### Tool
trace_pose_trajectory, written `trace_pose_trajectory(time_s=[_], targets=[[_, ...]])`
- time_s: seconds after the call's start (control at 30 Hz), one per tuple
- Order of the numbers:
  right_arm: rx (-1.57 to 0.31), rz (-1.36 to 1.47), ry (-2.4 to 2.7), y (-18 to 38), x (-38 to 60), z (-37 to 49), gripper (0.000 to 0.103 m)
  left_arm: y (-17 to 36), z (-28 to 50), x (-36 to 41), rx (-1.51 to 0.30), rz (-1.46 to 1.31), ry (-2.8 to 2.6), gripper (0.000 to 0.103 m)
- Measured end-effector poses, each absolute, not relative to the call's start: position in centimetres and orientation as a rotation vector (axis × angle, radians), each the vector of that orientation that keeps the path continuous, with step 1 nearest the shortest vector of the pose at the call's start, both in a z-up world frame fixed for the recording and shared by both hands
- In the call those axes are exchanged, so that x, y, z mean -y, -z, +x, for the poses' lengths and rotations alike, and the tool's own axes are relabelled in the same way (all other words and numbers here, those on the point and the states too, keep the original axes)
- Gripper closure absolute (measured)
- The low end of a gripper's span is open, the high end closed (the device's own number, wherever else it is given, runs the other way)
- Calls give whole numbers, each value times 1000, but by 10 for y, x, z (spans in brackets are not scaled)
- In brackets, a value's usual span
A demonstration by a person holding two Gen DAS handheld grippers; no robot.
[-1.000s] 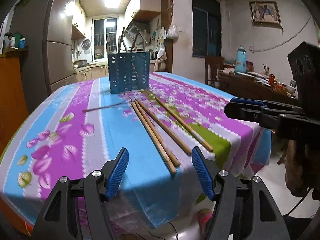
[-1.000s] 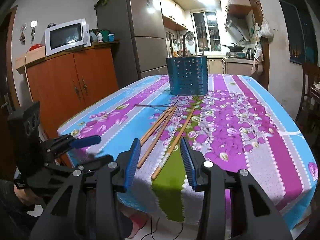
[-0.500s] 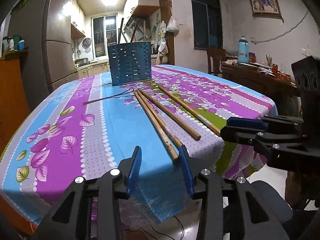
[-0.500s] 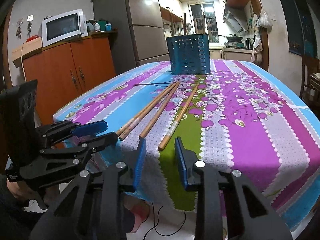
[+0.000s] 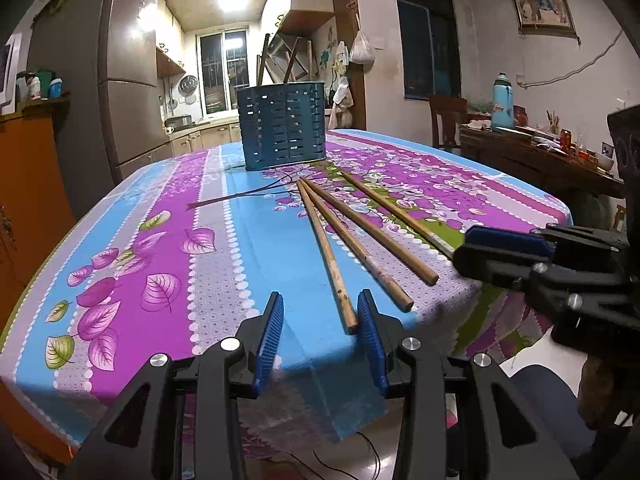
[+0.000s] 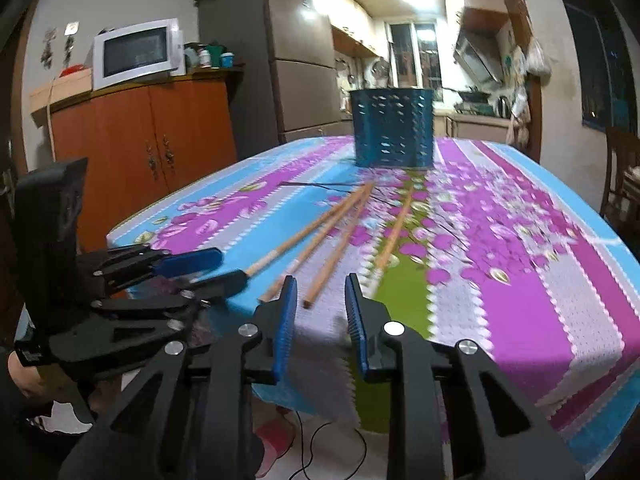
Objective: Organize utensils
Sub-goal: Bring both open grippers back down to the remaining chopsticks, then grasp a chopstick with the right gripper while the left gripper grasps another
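Note:
Several long wooden chopsticks (image 5: 344,236) lie fanned on the flowered tablecloth, their near ends at the table's front edge; they also show in the right wrist view (image 6: 336,236). A blue perforated utensil holder (image 5: 281,126) stands farther back on the table, with a few sticks in it; it also shows in the right wrist view (image 6: 393,127). My left gripper (image 5: 320,316) is open, its jaws either side of the leftmost chopstick's near end. My right gripper (image 6: 320,304) is open, just in front of the middle chopsticks' ends. Each gripper shows in the other's view.
The table (image 5: 168,264) carries a purple, blue and green cloth that hangs over the front edge. An orange cabinet (image 6: 148,148) with a microwave (image 6: 138,52) stands left. A chair (image 5: 446,120) and a cluttered side table (image 5: 536,148) stand right.
Both grippers have moved forward toward the chopsticks' near ends. The left gripper's jaws narrowed, then widened a little; the right gripper's jaws narrowed.

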State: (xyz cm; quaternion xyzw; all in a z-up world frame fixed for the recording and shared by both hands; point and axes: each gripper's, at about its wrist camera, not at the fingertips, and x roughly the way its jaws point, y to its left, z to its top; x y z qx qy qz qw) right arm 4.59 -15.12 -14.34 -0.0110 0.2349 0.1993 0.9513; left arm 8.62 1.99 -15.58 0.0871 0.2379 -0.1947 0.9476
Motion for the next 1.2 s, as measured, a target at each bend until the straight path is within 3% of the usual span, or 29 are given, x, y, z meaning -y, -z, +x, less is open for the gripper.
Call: trace_pose_trajectory(time_s=[0.07, 0.23, 0.53, 0.63, 0.97, 1.2], targets=[[-486, -35, -391, 148, 146, 49, 88, 156, 85, -19, -478, 181, 397, 68], [-496, -58, -324, 156, 139, 55, 91, 157, 78, -11, -451, 219, 395, 80], [-479, -46, -304, 159, 137, 61, 92, 161, 78, -9, -415, 216, 390, 83], [-467, -40, -301, 160, 138, 59, 95, 163, 75, -8, -405, 222, 392, 93], [-448, 10, -308, 156, 146, 57, 96, 160, 78, -13, -411, 192, 393, 95], [-355, -11, -295, 121, 158, 44, 97, 130, 68, -21, -325, 165, 387, 95]])
